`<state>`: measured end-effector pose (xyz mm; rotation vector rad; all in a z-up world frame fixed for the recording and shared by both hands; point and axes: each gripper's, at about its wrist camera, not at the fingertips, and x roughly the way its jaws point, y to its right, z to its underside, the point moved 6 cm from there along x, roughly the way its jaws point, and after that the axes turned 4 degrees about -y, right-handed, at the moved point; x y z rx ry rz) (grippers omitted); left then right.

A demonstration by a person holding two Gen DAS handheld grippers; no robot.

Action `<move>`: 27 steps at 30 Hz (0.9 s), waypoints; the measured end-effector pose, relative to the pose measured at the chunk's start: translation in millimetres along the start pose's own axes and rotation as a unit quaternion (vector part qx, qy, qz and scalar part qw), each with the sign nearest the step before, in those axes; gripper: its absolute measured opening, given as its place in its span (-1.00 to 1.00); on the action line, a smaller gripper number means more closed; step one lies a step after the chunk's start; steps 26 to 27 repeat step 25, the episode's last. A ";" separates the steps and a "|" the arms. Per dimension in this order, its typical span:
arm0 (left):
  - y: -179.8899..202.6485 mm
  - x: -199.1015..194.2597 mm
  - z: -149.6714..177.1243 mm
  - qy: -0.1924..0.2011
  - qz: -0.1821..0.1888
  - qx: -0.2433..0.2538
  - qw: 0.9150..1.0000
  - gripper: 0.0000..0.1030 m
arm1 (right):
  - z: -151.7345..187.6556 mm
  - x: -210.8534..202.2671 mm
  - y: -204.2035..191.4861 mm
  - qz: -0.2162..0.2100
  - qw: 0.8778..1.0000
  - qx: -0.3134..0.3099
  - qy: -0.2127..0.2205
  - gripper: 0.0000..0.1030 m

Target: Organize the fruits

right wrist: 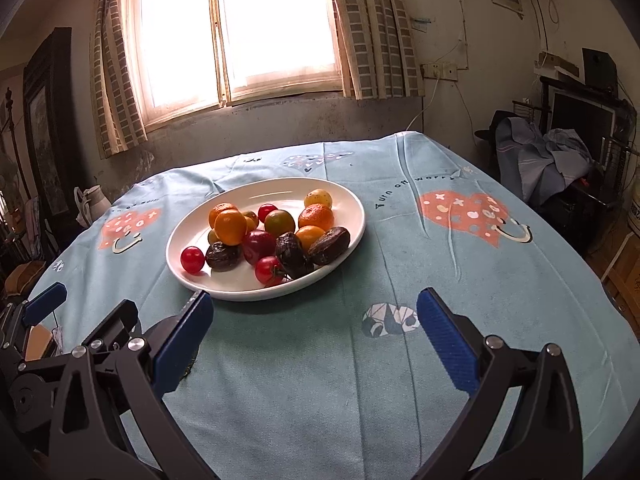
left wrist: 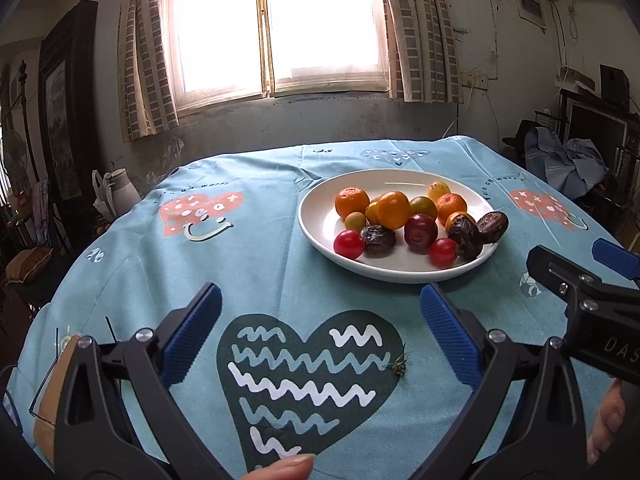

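Note:
A white plate (left wrist: 320, 236) (right wrist: 352, 200) sits on the blue tablecloth, holding several small fruits: oranges (left wrist: 393, 210) (right wrist: 230, 226), cherry tomatoes (left wrist: 349, 244) (right wrist: 192, 259), a dark red plum (left wrist: 420, 233) (right wrist: 259, 247), dark wrinkled dates (left wrist: 378, 241) (right wrist: 329, 245) and yellow-green fruits (left wrist: 439, 190) (right wrist: 318, 198). My left gripper (left wrist: 320, 334) is open and empty, near the table's front, short of the plate. My right gripper (right wrist: 314, 334) is open and empty, just in front of the plate; it also shows at the right edge of the left wrist view (left wrist: 580, 276).
The table (left wrist: 260, 240) is covered by a light blue cloth with heart prints. A small green stem scrap (left wrist: 398, 364) lies on the dark heart. A white jug (left wrist: 120, 192) stands beyond the table's far left. Clothes are piled on furniture (right wrist: 552, 156) at right.

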<state>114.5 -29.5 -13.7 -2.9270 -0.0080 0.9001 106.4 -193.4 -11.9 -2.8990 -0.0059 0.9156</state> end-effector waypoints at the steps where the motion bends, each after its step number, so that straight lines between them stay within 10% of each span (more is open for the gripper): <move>1: -0.4 -0.6 -0.3 0.001 0.001 -0.002 1.000 0.96 | -1.0 -1.4 1.7 0.003 1.000 0.002 0.004 0.97; 27: -1.6 -0.3 -0.2 0.003 0.007 -0.003 1.000 0.96 | 1.4 4.1 3.3 0.003 1.000 0.003 -0.012 0.97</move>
